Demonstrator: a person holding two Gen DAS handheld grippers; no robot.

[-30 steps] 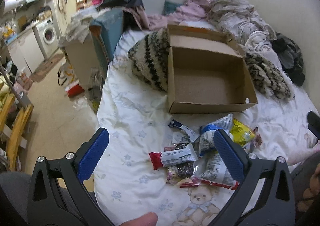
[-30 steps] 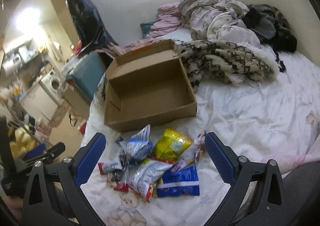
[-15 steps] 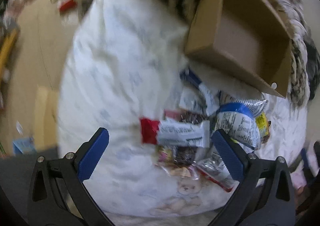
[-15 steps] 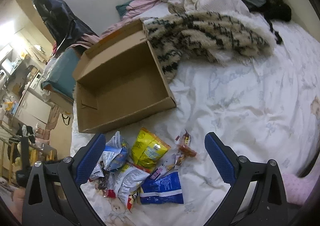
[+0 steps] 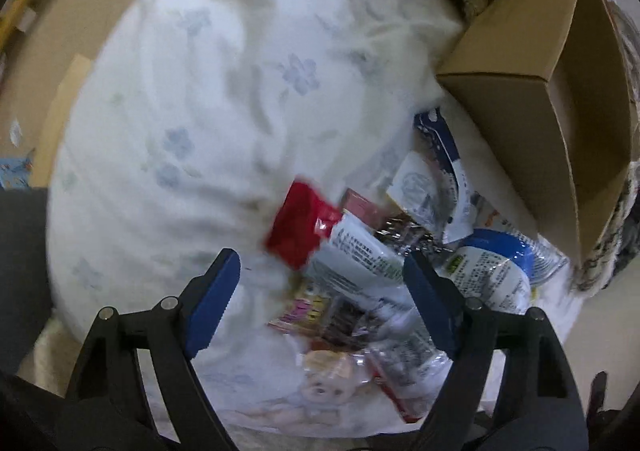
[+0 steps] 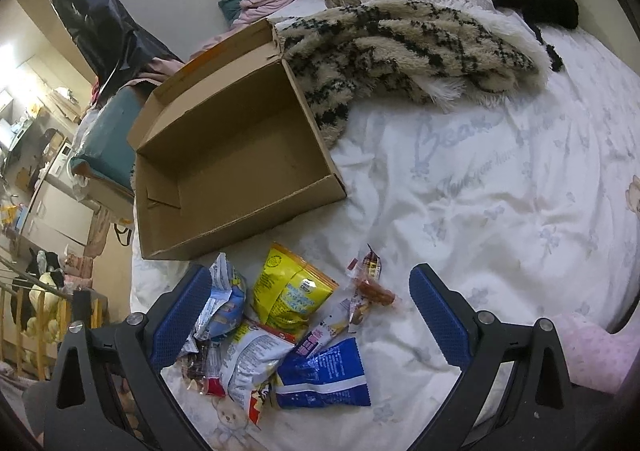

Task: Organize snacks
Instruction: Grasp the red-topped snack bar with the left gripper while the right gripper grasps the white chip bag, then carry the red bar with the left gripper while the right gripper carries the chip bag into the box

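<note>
While the snacks lie loose on the bed: nothing is in the box yet
Step in hand: judged the first pick; the left gripper (image 5: pixel 320 293) points steeply down over the red-and-white packet (image 5: pixel 336 247) at the near edge of the snack pile (image 6: pixel 276 327)
Left gripper: jaws have just been closing, yet both blue pads stand clear of the wrapper; the packet lies between them, not pressed; nothing held
Right gripper (image 6: pixel 310 315): spread wide above the pile, holding nothing; the yellow bag (image 6: pixel 290 293) and blue bag (image 6: pixel 324 375) lie loose beneath it
Where the snacks are: heaped on the white bedspread (image 6: pixel 480 191), just in front of the cardboard box (image 6: pixel 232 155); some packets overlap
Box: open-topped, nothing visible inside, its near wall close to the pile
Next move calls for: lowering the left jaws onto the packet's middle; pinching only that wrapper, not the overlapped ones beneath; then lifting toward the box
</note>
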